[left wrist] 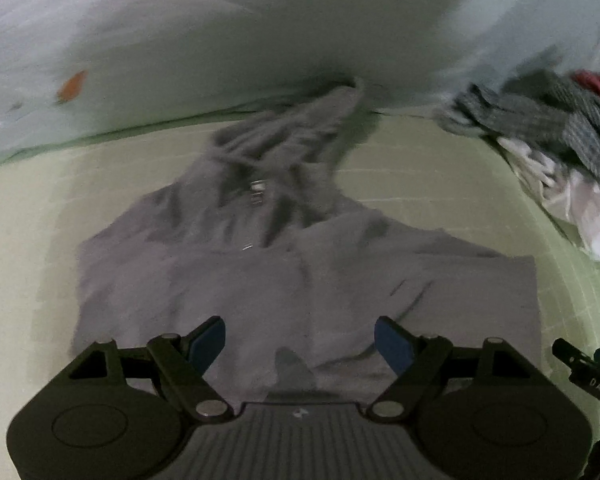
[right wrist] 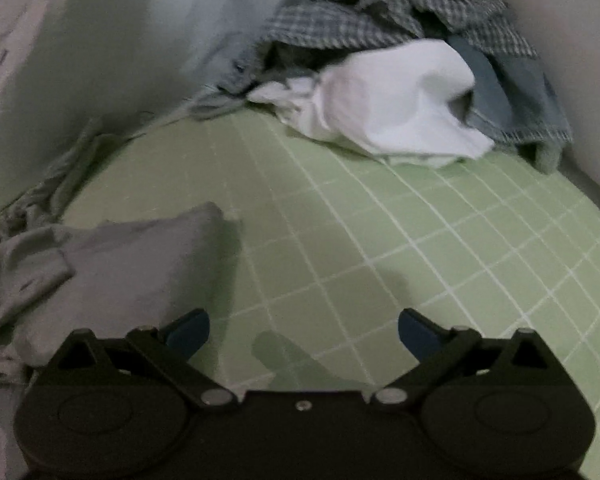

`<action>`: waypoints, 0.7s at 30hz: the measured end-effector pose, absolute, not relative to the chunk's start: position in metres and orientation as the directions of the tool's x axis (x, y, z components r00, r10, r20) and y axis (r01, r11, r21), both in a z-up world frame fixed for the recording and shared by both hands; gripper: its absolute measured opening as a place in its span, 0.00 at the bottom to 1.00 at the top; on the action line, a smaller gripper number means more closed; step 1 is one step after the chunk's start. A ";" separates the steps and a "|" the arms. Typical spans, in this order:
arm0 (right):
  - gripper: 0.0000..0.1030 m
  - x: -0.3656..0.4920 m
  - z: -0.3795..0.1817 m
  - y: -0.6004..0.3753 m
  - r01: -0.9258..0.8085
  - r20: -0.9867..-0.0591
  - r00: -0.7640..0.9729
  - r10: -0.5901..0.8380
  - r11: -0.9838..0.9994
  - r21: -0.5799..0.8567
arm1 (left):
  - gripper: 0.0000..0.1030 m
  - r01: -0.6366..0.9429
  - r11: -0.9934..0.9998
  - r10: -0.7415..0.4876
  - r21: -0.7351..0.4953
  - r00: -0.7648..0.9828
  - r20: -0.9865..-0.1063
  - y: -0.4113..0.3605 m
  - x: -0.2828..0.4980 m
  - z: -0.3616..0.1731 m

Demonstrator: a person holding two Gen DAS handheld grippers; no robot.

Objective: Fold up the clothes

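A grey hoodie (left wrist: 284,264) lies spread on the green checked sheet (left wrist: 420,184), its hood pointing away toward the wall and its sides folded inward. My left gripper (left wrist: 300,342) hovers open over the hoodie's near hem, blue pads wide apart, nothing between them. In the right wrist view the hoodie's right edge (right wrist: 112,264) shows at the left. My right gripper (right wrist: 304,334) is open above bare sheet (right wrist: 380,240), just right of that edge and holding nothing. Part of the right gripper (left wrist: 588,368) shows at the lower right of the left wrist view.
A heap of unfolded clothes (right wrist: 400,60) sits at the far right: checked shirts, a white garment (right wrist: 396,104), something red on top. A pale wall (left wrist: 220,40) with an orange mark (left wrist: 72,86) bounds the far side. The pile also appears in the left wrist view (left wrist: 560,136).
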State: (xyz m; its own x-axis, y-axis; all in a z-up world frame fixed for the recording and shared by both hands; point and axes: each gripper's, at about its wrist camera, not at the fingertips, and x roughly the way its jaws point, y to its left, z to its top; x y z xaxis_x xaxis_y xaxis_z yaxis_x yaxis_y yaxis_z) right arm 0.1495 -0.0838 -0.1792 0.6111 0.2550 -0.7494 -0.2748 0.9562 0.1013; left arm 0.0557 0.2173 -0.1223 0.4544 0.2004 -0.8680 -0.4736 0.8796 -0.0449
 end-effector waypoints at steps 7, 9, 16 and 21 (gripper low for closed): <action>0.99 0.153 -0.185 -0.075 -0.293 -0.762 0.601 0.242 0.954 0.072 | 0.64 -0.416 0.907 0.137 -0.065 0.438 -0.889 0.217 0.097 -0.146; 0.99 0.151 -0.184 -0.070 -0.308 -0.764 0.601 0.237 0.950 0.052 | 0.50 -0.419 0.904 0.126 -0.080 0.442 -0.888 0.219 0.100 -0.149; 0.99 0.142 -0.180 -0.061 -0.343 -0.766 0.601 0.229 0.939 0.012 | 0.08 -0.426 0.893 0.090 -0.143 0.481 -0.872 0.226 0.103 -0.152; 0.99 0.135 -0.174 -0.057 -0.361 -0.751 0.617 0.235 0.933 -0.004 | 0.07 -0.438 0.887 0.133 -0.146 0.546 -0.827 0.226 0.083 -0.126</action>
